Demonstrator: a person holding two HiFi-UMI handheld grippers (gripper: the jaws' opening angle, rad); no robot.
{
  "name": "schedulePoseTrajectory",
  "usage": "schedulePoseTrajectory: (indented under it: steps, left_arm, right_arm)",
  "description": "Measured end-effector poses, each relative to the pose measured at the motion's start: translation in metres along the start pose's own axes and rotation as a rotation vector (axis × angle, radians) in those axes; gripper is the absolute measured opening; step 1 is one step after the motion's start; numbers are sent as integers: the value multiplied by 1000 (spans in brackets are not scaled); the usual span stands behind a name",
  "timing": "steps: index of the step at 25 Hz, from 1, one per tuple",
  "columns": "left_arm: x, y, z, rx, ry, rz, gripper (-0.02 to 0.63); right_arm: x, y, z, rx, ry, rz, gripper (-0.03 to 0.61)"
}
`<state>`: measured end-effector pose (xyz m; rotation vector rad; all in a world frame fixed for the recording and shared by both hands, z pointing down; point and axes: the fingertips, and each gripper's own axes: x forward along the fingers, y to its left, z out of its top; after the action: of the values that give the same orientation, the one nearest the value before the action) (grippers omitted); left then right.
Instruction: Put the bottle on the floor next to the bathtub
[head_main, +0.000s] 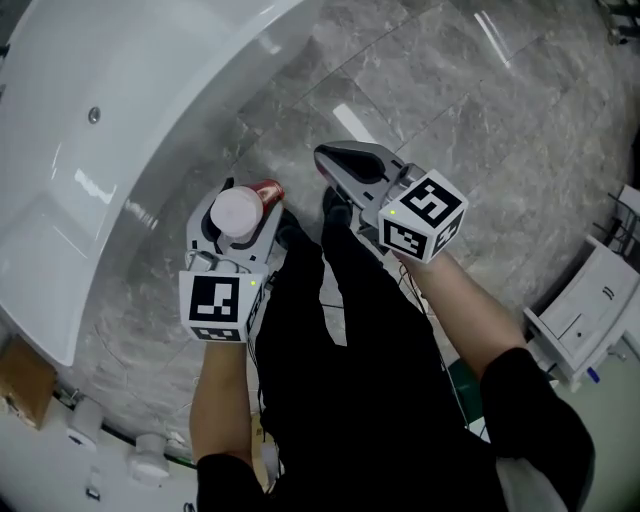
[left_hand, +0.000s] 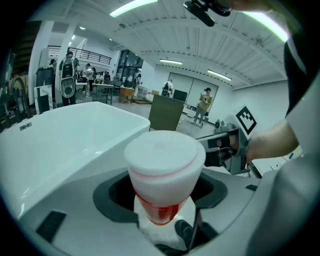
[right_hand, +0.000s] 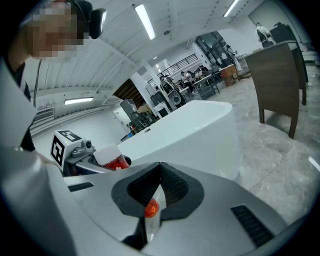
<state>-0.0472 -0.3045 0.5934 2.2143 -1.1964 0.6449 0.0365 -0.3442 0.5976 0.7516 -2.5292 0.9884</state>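
Note:
A bottle with a white cap (head_main: 238, 212) and a red body (head_main: 267, 190) stands upright in my left gripper (head_main: 245, 208), which is shut on it above the grey marble floor (head_main: 450, 110). The white bathtub (head_main: 120, 120) curves just to its left. In the left gripper view the bottle (left_hand: 164, 172) fills the middle between the dark pads, with the bathtub (left_hand: 60, 140) behind it. My right gripper (head_main: 332, 160) hangs to the right of the bottle with its jaws together. In the right gripper view the right gripper (right_hand: 159, 170) is shut, and the bottle (right_hand: 114, 160) shows at the left.
The person's black trousers (head_main: 350, 340) and dark shoes (head_main: 335, 205) stand between the grippers. A white unit (head_main: 590, 310) sits at the right, and a cardboard box (head_main: 25, 380) and white fittings (head_main: 150, 455) at the lower left. A brown panel (right_hand: 275, 80) stands beyond the tub.

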Motion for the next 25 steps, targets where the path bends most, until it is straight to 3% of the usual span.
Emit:
schedulePoseTrajectory:
  steps: [6, 12, 20, 25]
  left_arm:
    - [37, 13, -33, 7, -35, 0, 298]
    - [71, 35, -80, 3, -16, -1, 298]
    - [96, 65, -119, -44, 19, 16, 298]
    - [101, 68, -136, -6, 40, 30, 298]
  right_arm:
    - [28, -31, -42, 22, -2, -16, 28]
    - [63, -49, -83, -1, 35, 6, 28]
    - [100, -74, -94, 17, 50, -18, 28]
    - [101, -65, -110, -30, 70, 22, 28]
